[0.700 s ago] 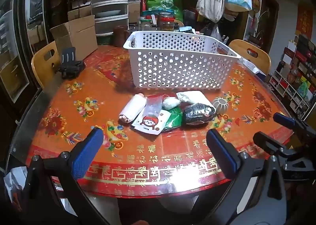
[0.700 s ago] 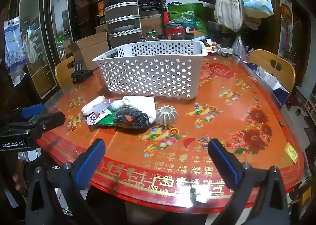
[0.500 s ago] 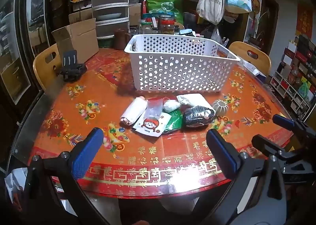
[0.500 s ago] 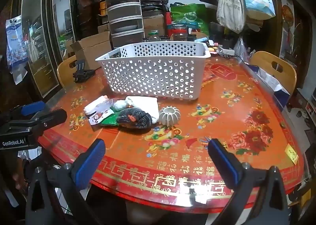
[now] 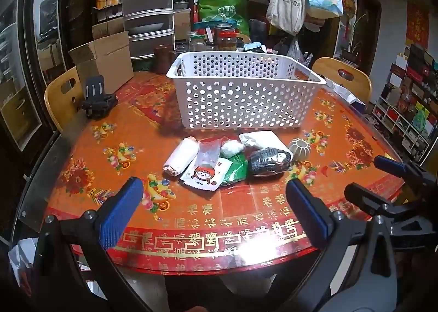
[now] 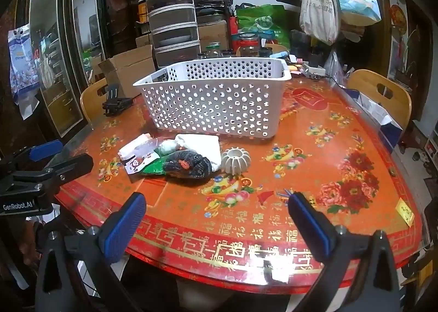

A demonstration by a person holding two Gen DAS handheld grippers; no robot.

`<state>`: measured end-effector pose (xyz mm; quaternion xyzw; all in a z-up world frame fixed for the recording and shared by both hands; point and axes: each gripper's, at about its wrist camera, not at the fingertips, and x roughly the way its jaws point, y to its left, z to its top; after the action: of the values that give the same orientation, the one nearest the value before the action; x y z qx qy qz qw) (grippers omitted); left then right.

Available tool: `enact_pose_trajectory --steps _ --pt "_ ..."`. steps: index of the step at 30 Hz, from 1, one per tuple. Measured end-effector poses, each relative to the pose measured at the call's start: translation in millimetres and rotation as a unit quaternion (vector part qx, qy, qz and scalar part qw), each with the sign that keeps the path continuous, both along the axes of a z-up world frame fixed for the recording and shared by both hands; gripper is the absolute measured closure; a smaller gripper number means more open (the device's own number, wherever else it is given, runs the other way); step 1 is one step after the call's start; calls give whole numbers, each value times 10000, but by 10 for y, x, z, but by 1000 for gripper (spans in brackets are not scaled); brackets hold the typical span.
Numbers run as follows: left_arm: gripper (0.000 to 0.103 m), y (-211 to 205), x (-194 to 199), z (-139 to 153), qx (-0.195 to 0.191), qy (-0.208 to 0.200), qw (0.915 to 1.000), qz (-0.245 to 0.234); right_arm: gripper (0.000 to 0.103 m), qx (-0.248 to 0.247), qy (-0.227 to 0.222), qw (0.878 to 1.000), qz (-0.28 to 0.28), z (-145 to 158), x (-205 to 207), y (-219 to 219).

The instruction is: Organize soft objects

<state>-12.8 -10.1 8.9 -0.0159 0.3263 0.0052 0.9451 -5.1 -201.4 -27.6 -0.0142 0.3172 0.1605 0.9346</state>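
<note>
Both my tools have edged closer to the counter [image 5: 82,148] since the earlier frames; the left tool [image 5: 213,210] and right tool [image 6: 216,219] gape wide, holding nothing, so sorting hasn't begun. The soft packets [image 5: 227,161], crumpled and overlapping, lie just before the white perforated basket [image 5: 246,98].

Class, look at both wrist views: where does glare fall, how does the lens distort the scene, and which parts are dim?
Left wrist view: white glare on the table's glossy near edge; fisheye bends the table rim and basket; corners go black. Right wrist view: similar glare at the near edge, cabinets at left dim, vertical frames bowed. The pile of soft packets is sharp and evenly lit.
</note>
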Motion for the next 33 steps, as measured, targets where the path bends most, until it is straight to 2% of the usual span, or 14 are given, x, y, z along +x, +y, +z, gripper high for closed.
enact_pose_trajectory --steps 33 --pt "0 -11 -5 15 -18 -1 10000 -10 0 21 -17 10000 19 0 -13 -6"
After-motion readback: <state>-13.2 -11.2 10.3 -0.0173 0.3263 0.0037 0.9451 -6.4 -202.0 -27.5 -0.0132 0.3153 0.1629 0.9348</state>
